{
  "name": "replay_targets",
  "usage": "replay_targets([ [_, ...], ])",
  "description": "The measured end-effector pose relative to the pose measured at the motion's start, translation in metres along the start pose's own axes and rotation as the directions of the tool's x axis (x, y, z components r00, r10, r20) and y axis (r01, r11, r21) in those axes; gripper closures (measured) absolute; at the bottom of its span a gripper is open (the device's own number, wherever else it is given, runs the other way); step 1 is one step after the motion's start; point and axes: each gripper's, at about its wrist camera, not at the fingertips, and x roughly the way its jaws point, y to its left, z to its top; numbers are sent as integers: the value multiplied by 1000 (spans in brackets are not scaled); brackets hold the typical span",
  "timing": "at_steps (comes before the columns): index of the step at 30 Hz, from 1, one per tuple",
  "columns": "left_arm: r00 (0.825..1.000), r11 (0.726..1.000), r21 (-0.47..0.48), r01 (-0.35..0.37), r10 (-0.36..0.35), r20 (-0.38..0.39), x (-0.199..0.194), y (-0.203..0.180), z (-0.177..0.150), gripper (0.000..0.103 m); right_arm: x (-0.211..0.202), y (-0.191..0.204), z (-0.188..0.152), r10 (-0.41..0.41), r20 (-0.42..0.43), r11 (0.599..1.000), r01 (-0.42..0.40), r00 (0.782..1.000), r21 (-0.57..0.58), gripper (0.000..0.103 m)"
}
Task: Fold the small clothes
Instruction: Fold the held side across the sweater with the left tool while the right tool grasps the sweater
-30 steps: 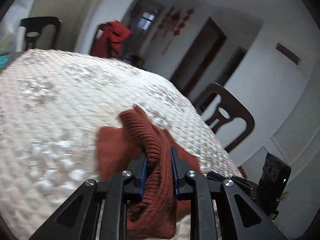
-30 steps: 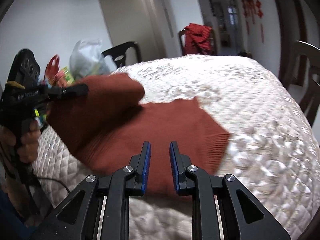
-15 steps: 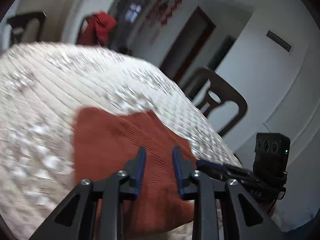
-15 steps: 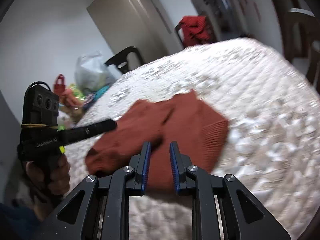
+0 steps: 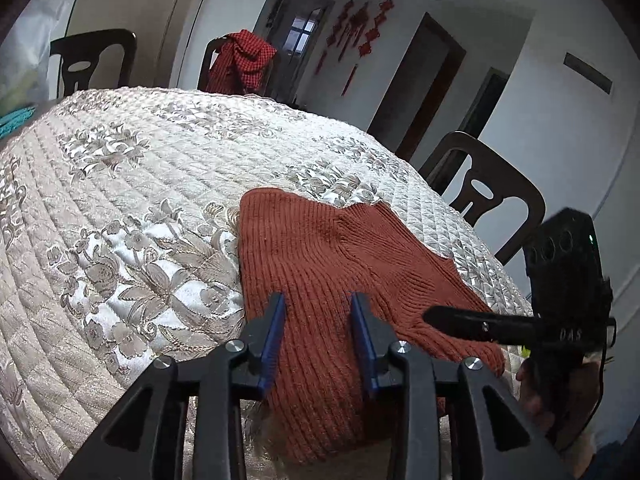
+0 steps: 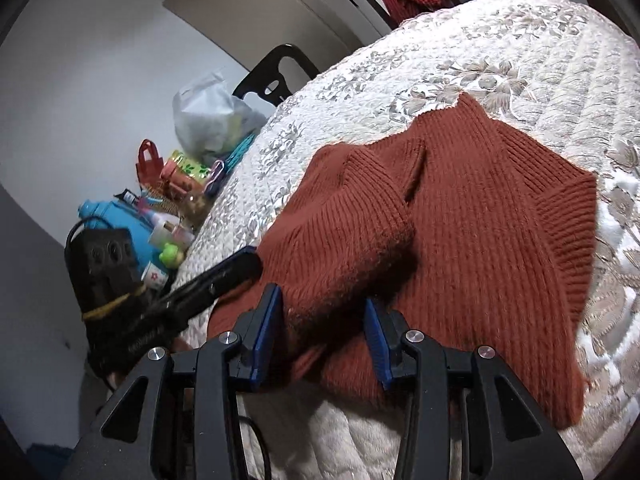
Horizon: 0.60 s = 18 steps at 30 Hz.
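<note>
One rust-red knit sweater point(image 5: 332, 264), lying partly folded on the quilted table cover point(image 5: 132, 208), sleeve laid across the body toward 9 o'clock in the right view. Left gripper point(image 5: 318, 320), clamped on the sleeve a second ago, now has fingers apart and empty; right gripper point(image 6: 324, 316) likewise parted, straddling the sleeve cuff point(image 6: 376, 248) unclosed. Sleeve fold judged complete; another fold appears due.
</note>
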Motion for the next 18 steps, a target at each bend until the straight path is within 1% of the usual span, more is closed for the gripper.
replay_targets([
  [2,1000,1000,10,-7,7,1,2,-1,0,66,2,-1,2,12,0,1000,-12,1000,18,61],
  [10,1000,1000,17,-13,13,2,3,-2,-1,64,0,-17,5,132,38,982,-136,990,129,61],
  [12,1000,1000,23,-16,16,2,3,-3,-1,62,1,-16,6,118,40,985,-122,992,121,61],
  [14,1000,999,34,-25,25,2,3,-5,-1,61,4,-10,7,72,23,994,-73,997,78,63],
  [15,1000,999,38,-28,28,2,3,-6,-1,61,7,-5,7,36,15,998,-36,999,50,68],
  [16,999,999,41,-32,32,1,3,-6,0,61,10,-3,7,8,10,999,-9,1000,31,78],
  [17,999,999,41,-33,33,0,3,-6,0,61,13,-2,8,-5,6,1000,5,1000,19,81],
  [18,999,999,40,-34,34,0,3,-7,1,61,13,-3,9,0,8,1000,0,1000,22,85],
])
